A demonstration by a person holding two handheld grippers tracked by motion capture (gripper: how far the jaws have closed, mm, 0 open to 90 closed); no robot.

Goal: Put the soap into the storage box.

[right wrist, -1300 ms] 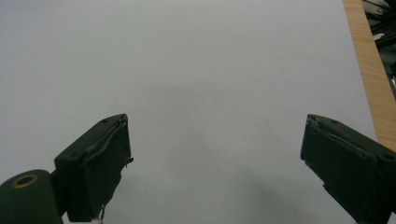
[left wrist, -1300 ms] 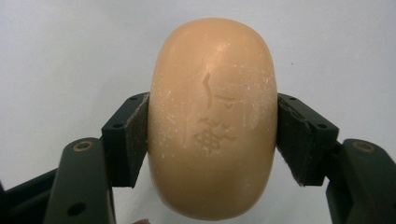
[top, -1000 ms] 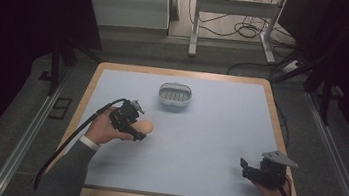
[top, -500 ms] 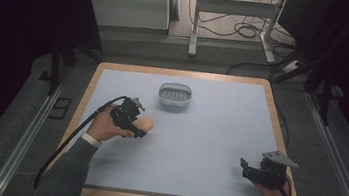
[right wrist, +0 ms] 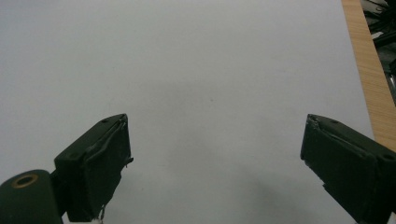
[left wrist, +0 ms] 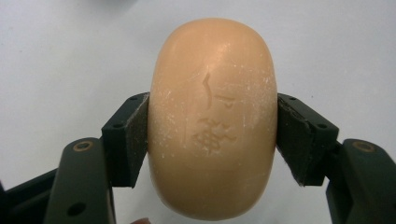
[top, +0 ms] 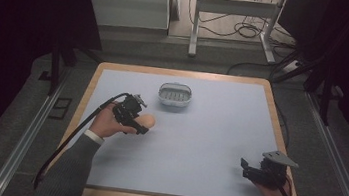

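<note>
The tabletop (top: 216, 148) carries a white slotted soap dish (top: 175, 95) near its far edge. The peach soap bar (left wrist: 212, 121) sits left of centre, in front of the dish, pinched across its width by the left gripper (left wrist: 212, 135), both pads flat on its sides. The right gripper (right wrist: 215, 158) rests spread and empty near the right corner. Soap is probably slippery: keep the bar level, carry it slowly, lower it squarely into the dish.
</note>
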